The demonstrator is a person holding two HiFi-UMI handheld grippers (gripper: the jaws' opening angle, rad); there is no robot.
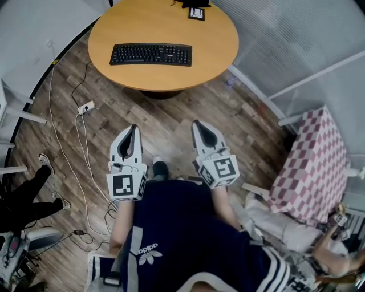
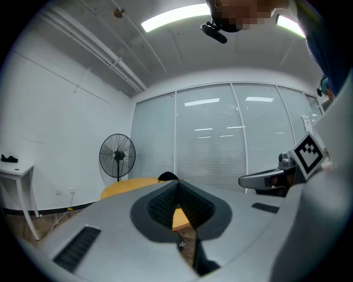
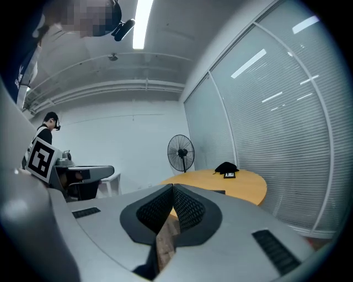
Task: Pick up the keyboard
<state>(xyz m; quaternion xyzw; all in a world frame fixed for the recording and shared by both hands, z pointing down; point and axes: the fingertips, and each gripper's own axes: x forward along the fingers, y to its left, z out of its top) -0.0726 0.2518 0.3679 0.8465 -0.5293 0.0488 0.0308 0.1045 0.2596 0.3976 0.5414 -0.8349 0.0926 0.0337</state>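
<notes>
A black keyboard (image 1: 151, 55) lies flat on the round wooden table (image 1: 217, 40) at the top of the head view. My left gripper (image 1: 133, 129) and right gripper (image 1: 197, 124) hover side by side over the wood floor, well short of the table, both pointing toward it. Each is shut with nothing between its jaws. In the left gripper view the left gripper (image 2: 177, 186) hides most of the table (image 2: 124, 187), and the keyboard is hidden. In the right gripper view the right gripper (image 3: 172, 189) points at the table (image 3: 242, 184), with a sliver of the keyboard (image 3: 217, 191) above it.
A small framed card (image 1: 197, 12) and a dark object (image 3: 226, 167) sit at the table's far edge. White cables and a power strip (image 1: 85, 106) trail over the floor at left. A checkered cloth (image 1: 313, 165) is at right. A standing fan (image 2: 117, 156) stands behind the table, by the glass walls.
</notes>
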